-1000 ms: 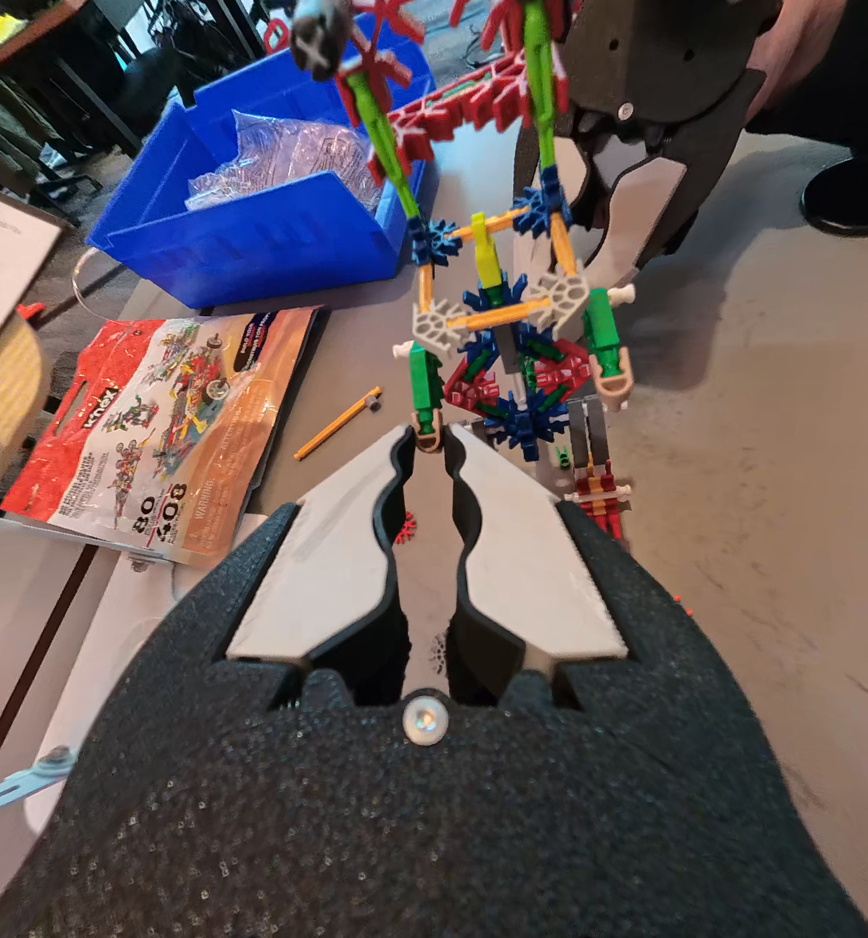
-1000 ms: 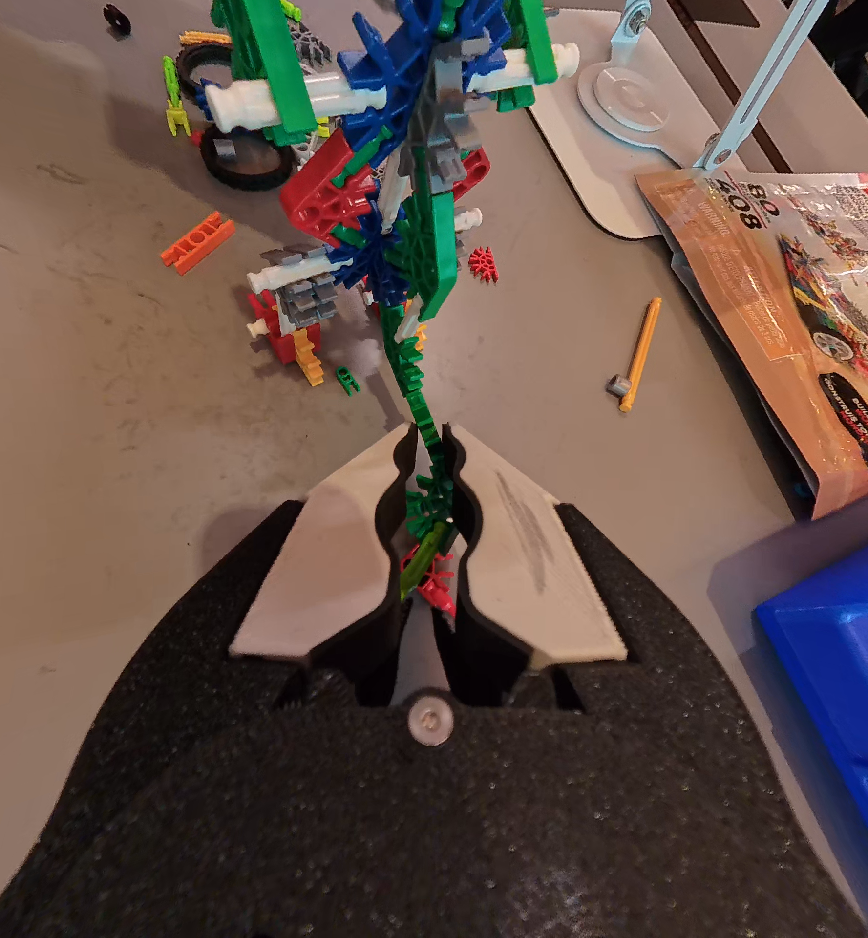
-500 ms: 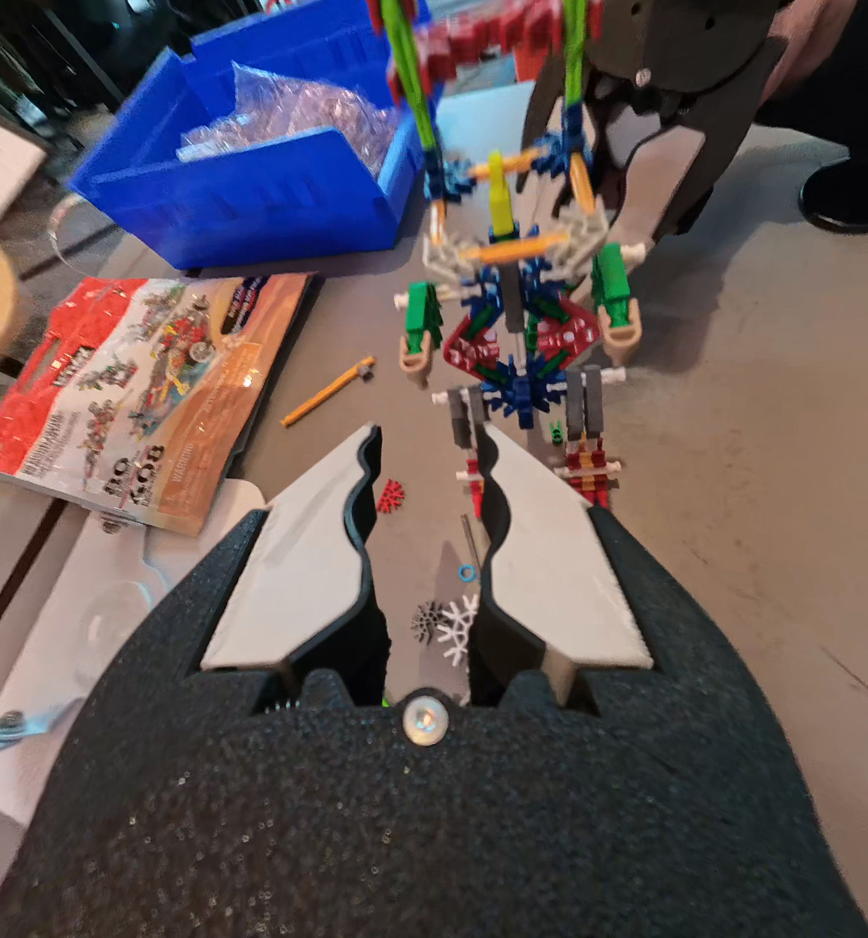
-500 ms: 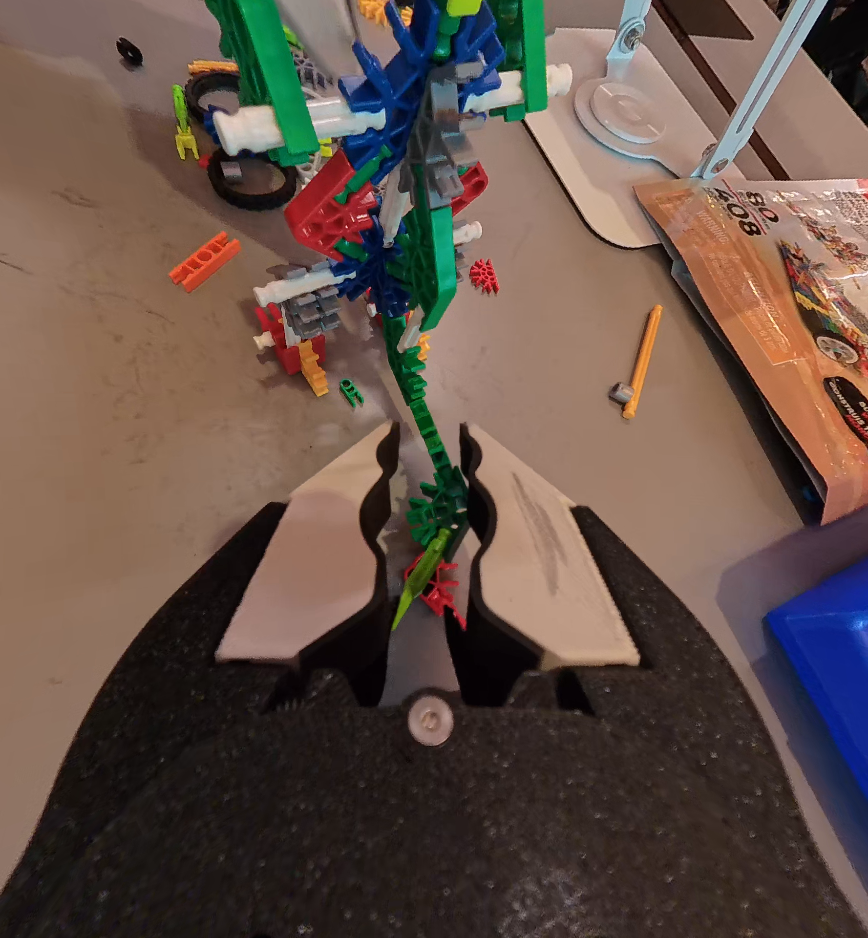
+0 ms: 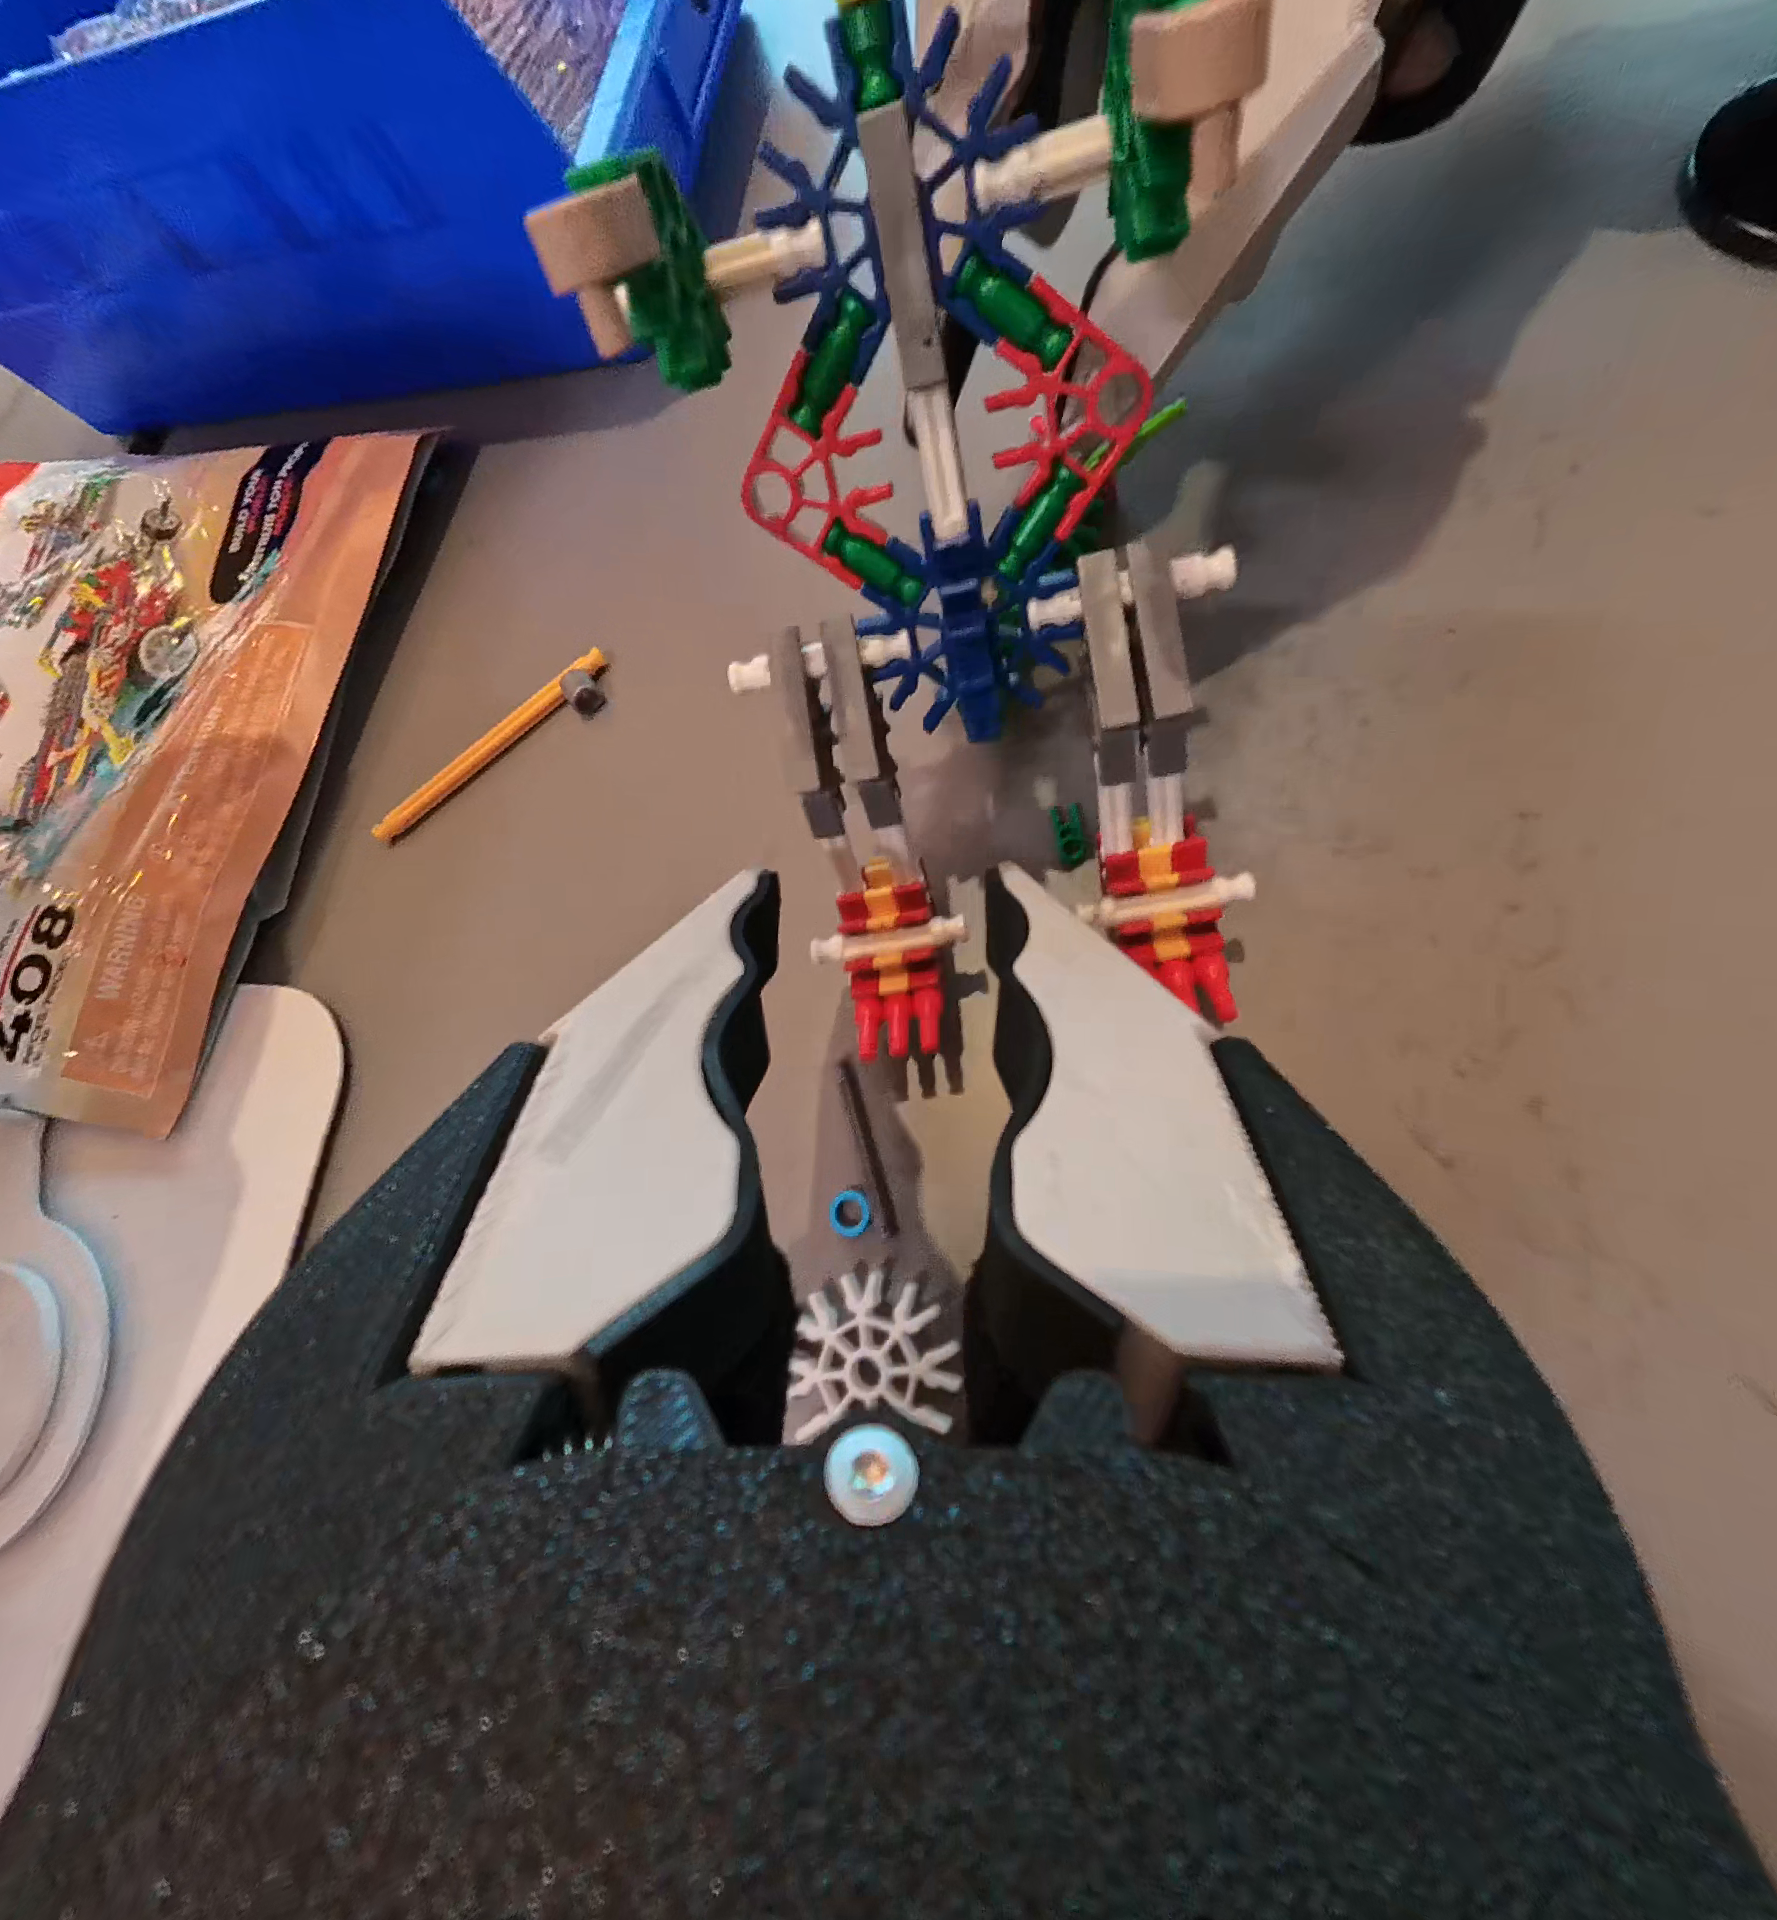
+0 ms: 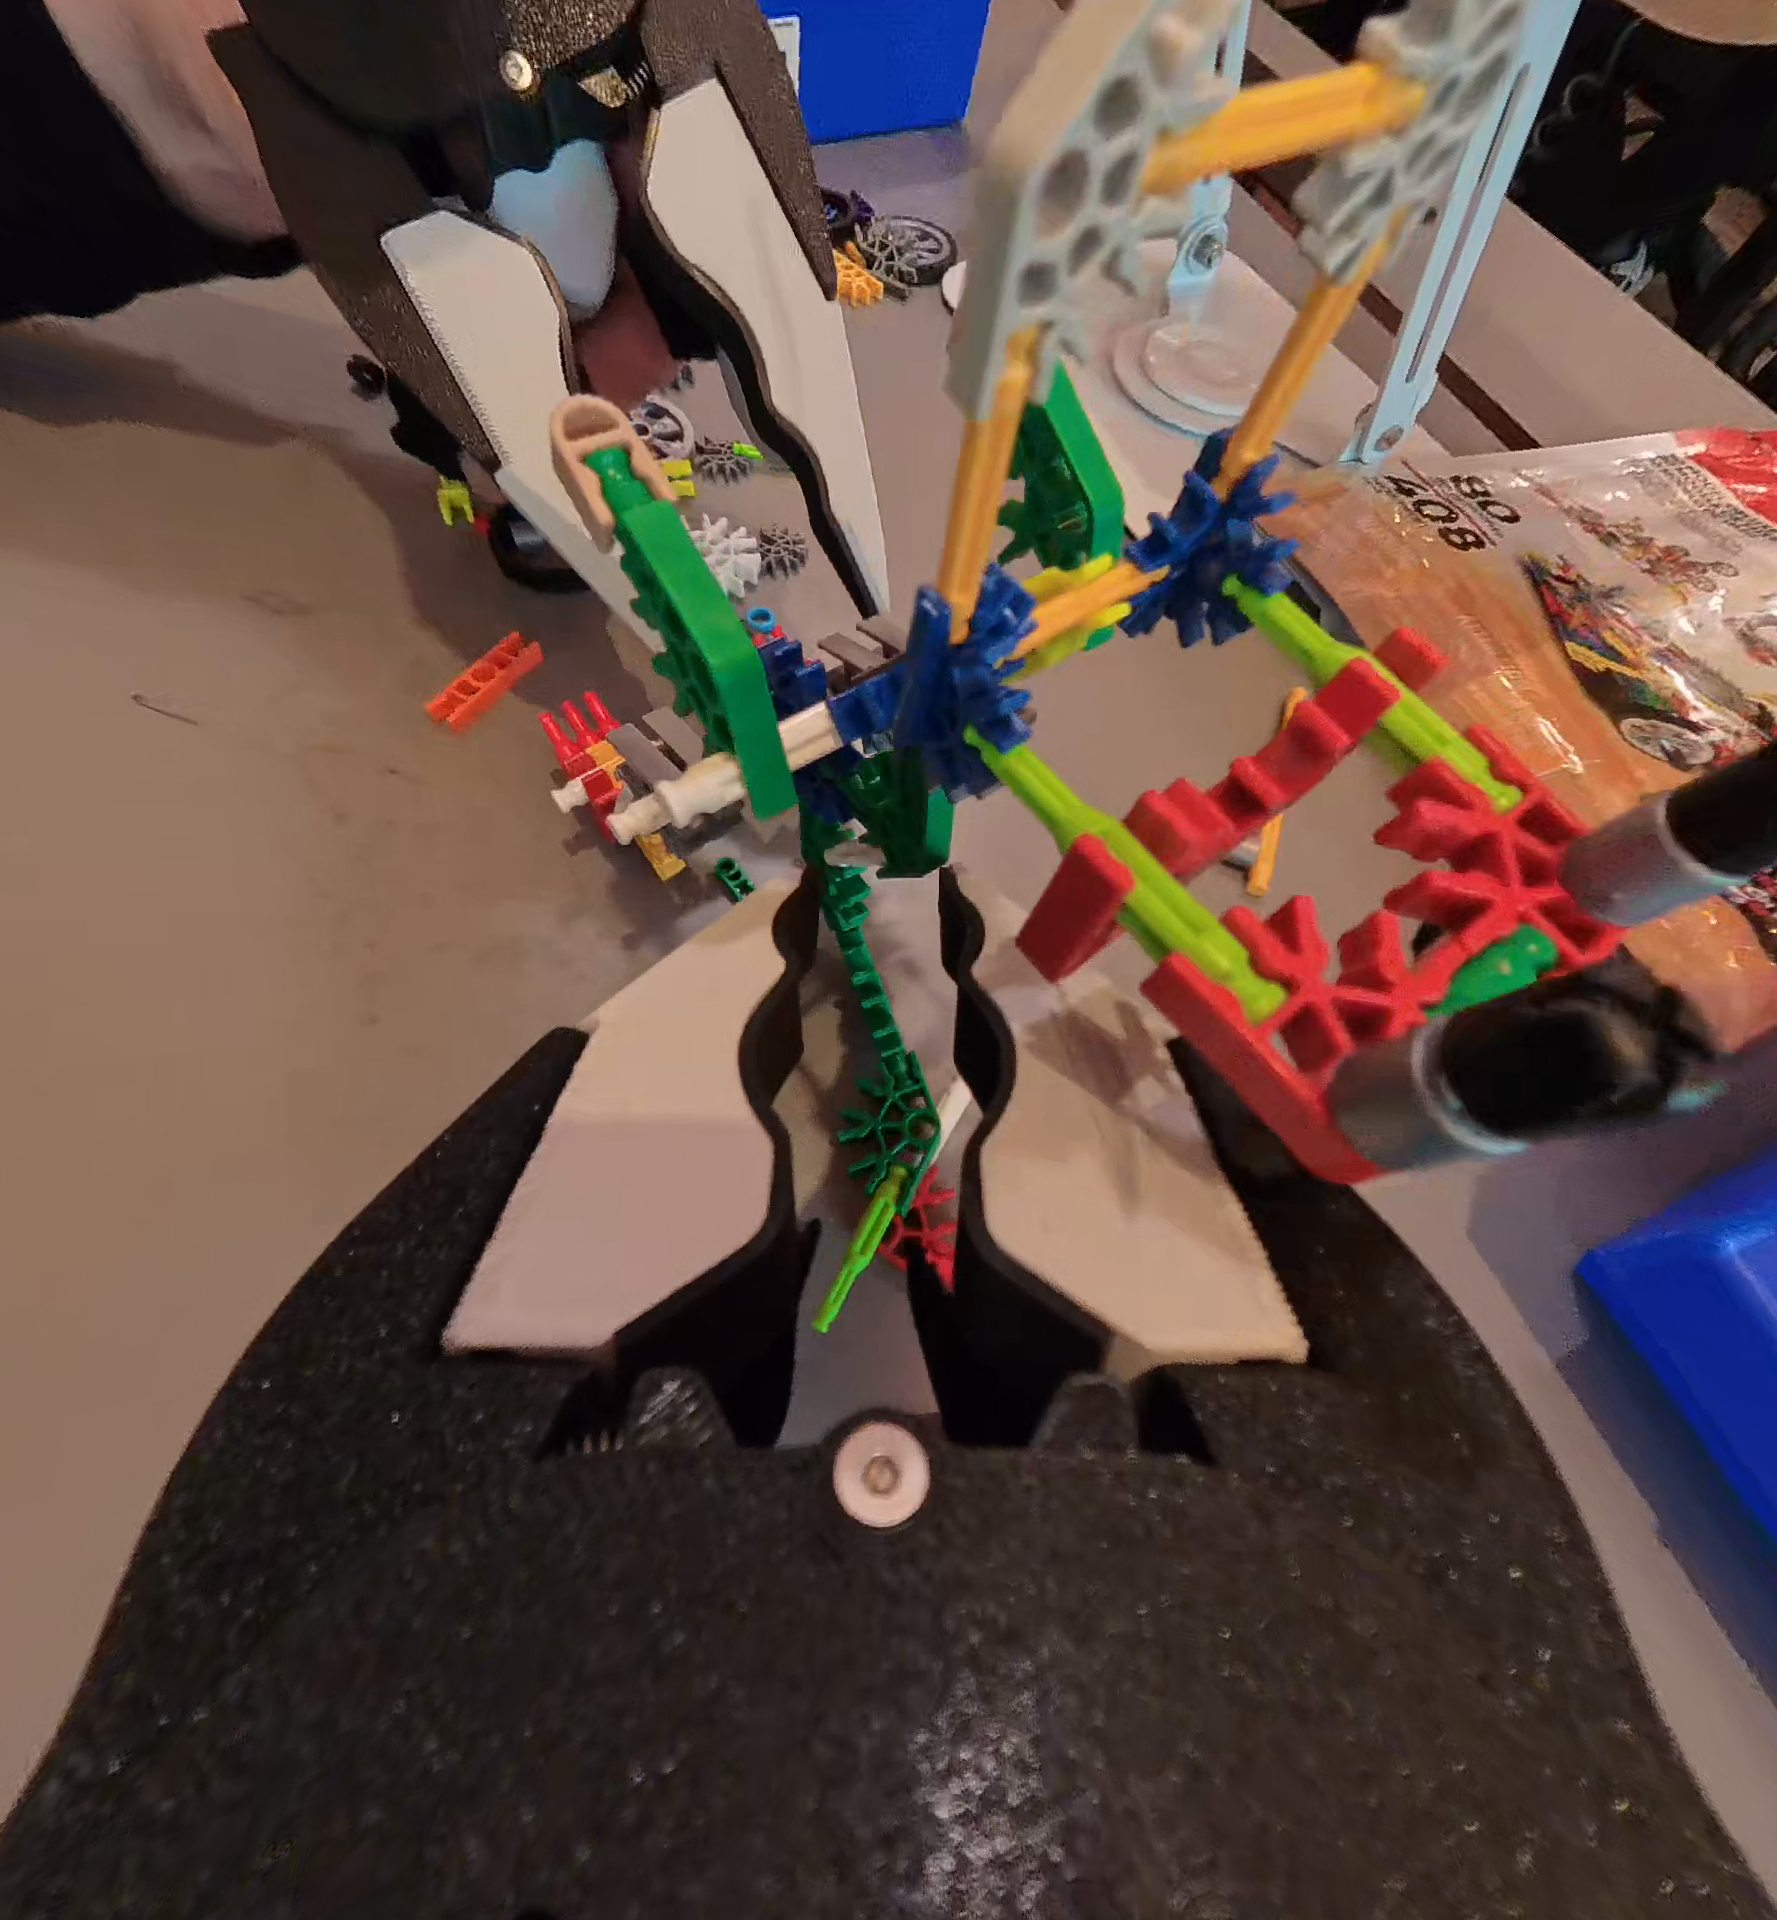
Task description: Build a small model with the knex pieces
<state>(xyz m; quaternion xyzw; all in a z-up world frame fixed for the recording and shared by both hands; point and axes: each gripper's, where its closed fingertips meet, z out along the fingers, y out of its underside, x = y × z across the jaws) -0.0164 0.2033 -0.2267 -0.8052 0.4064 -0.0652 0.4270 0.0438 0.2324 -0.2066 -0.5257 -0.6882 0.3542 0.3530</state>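
A rod-and-connector toy figure (image 5: 967, 613) of blue, red, green and grey pieces stands on the grey table (image 5: 1486, 935). My left gripper (image 5: 884, 894) is open, its jaws on either side of the figure's red and yellow foot (image 5: 889, 956). In the right wrist view the figure (image 6: 957, 686) leans over, its red head with dark wheels (image 6: 1383, 935) at the right. My right gripper (image 6: 868, 899) is open; the figure's green tail chain (image 6: 879, 1029) lies loose between the jaws. The left gripper (image 6: 759, 613) shows beyond the figure.
A blue bin (image 5: 240, 208) and a printed bag (image 5: 136, 727) lie left; both show in the right wrist view, the bin (image 6: 1746, 1351) and the bag (image 6: 1590, 623). An orange rod (image 5: 489, 748), a white connector (image 5: 873, 1351), a blue ring (image 5: 850, 1212) and an orange piece (image 6: 484, 681) lie loose. The gap from one gripper's tips to the other's is roughly 8 centimetres.
Both grippers have opened. The left one let go of the figure's arm and came down to its foot. The right one released the green tail, and the figure tilted toward it.
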